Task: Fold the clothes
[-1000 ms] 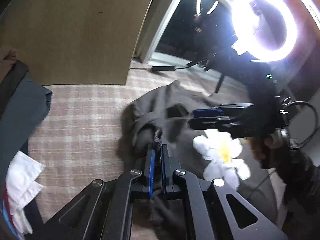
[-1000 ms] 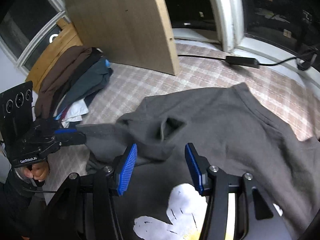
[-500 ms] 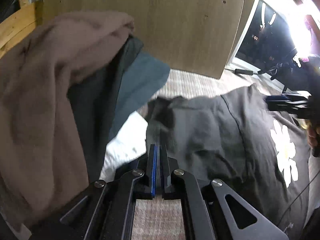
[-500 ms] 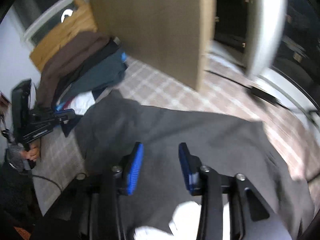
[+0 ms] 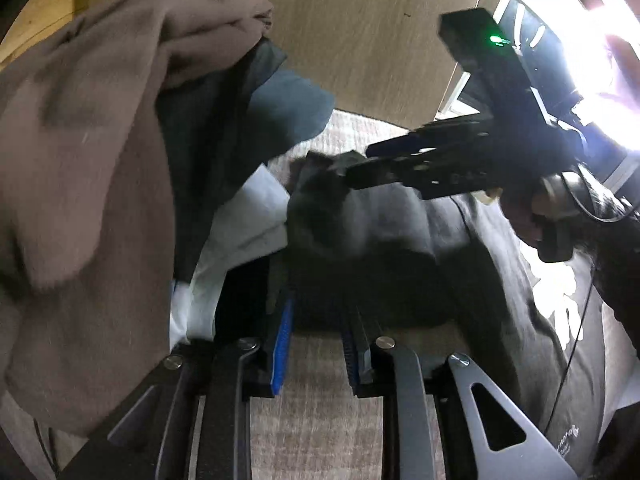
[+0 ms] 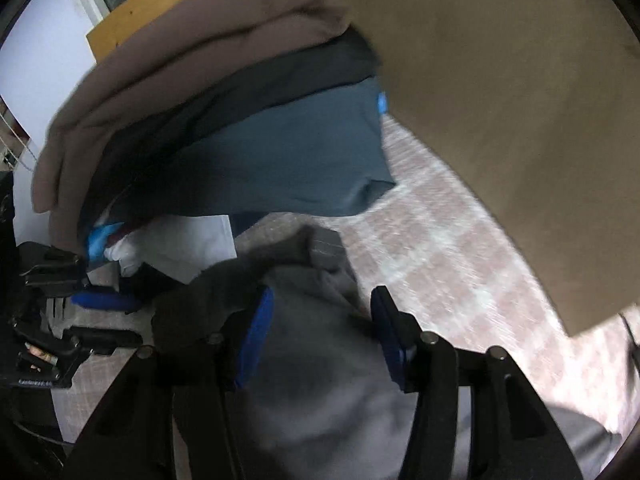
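A: Where does the dark grey T-shirt point(image 5: 400, 240) lie?

B: On the plaid bed cover point(image 6: 432, 240). In the left wrist view it runs from the centre out toward 4 o'clock, with a white flower print point(image 5: 560, 300) showing at about 3 o'clock. Its bunched end, probably a sleeve, lies near the centre, just beside the pile of clothes point(image 5: 100, 160).

A: And the left gripper point(image 5: 318, 320)?

B: Its fingers are parted, the blue pads well apart with nothing between them. The shirt's near edge lies just beyond the fingertips; I cannot tell if it touches them.

A: The right gripper point(image 6: 320, 316)?

B: Released too. In its own view the blue pads stand wide, low over the grey cloth, with the bunched sleeve end just ahead at 12 o'clock. In the left wrist view its tips reach to that same bunched end, but the frame is blurred and I cannot tell if they touch it. A hand point(image 5: 548, 216) grips its handle at about 3 o'clock.

A: What is in that pile?

B: A brown garment point(image 6: 180, 64) on top, a black one under it, then a teal one point(image 6: 300, 160), with white cloth point(image 6: 188, 244) at the bottom. It fills 9 to 12 o'clock in both views.

A: Anything behind?

B: A wooden board point(image 6: 500, 100) stands upright from 12 to 3 o'clock in the right wrist view. A bright light glares at 2 o'clock in the left wrist view.
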